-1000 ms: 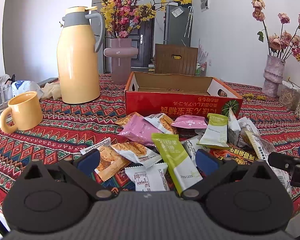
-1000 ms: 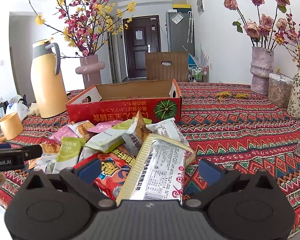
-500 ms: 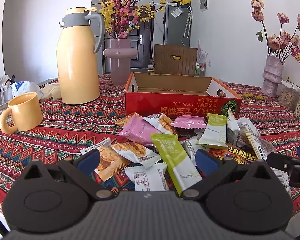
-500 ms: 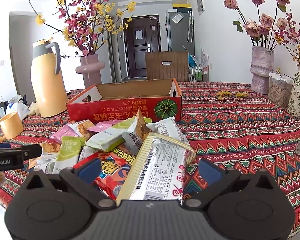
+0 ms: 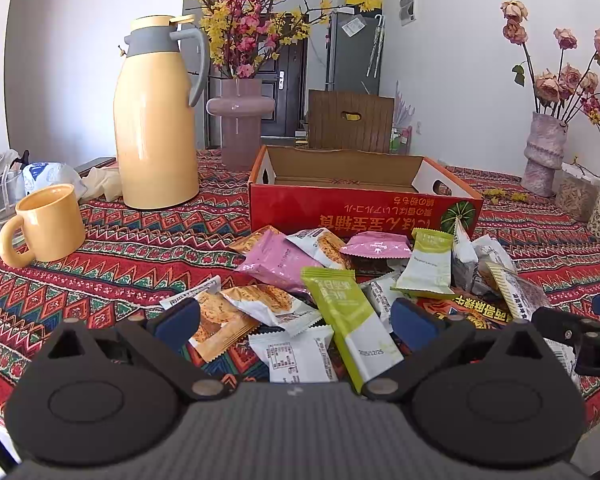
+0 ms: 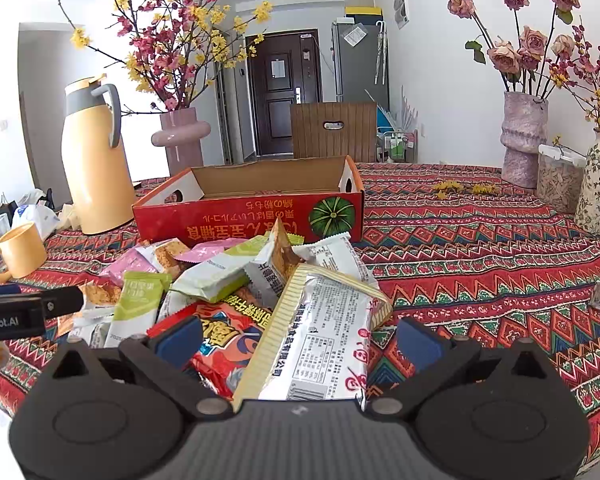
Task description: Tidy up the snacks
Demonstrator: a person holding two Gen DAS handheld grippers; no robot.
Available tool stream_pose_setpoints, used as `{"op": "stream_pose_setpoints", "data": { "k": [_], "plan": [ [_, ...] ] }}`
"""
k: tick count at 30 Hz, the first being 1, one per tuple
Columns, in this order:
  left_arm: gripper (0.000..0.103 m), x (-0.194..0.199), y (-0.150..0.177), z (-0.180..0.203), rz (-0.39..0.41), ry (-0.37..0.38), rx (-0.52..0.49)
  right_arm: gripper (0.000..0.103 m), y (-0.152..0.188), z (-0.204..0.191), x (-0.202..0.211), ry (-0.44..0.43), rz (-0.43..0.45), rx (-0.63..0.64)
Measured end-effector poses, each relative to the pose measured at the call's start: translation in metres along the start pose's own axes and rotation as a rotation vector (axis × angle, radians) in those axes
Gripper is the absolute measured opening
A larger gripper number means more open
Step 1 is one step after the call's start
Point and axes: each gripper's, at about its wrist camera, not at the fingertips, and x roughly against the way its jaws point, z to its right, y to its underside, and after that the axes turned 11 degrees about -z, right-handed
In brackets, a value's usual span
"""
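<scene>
- Red open-topped cardboard box (image 5: 364,208), upside-down yellow lettering on its front wall, empty inside; stands mid-counter on a red patterned woven cloth (image 5: 112,264).
- Loose heap of foil snack packets (image 5: 340,280) just in front of the box: a lime-green and white sachet (image 5: 350,312), a pink pouch (image 5: 278,260), a large silver packet with printed label (image 6: 328,336), a red-orange packet (image 6: 224,340).
- Left tongs (image 5: 294,320): fingers spread wide, holding nothing, low over the near edge of the heap.
- Right tongs (image 6: 298,336): spread wide, empty, straddling the silver and red-orange packets.
- Yellow thermos jug with grey collar (image 5: 156,120) and yellow ceramic mug (image 5: 46,226), left of the box.
</scene>
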Motion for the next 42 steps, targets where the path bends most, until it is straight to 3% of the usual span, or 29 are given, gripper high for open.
{"op": "stream_pose_setpoints", "data": {
  "k": [31,42],
  "plan": [
    [0.103,0.0010,0.0006,0.0014,0.000,0.003,0.003,0.103,-0.0001,0.0000,-0.0003,0.000,-0.003,0.000],
    [0.103,-0.0021,0.0007,-0.0007,-0.019,0.040,0.012,0.102,-0.0006,0.0068,-0.0051,0.003,-0.007,-0.012]
  ]
}}
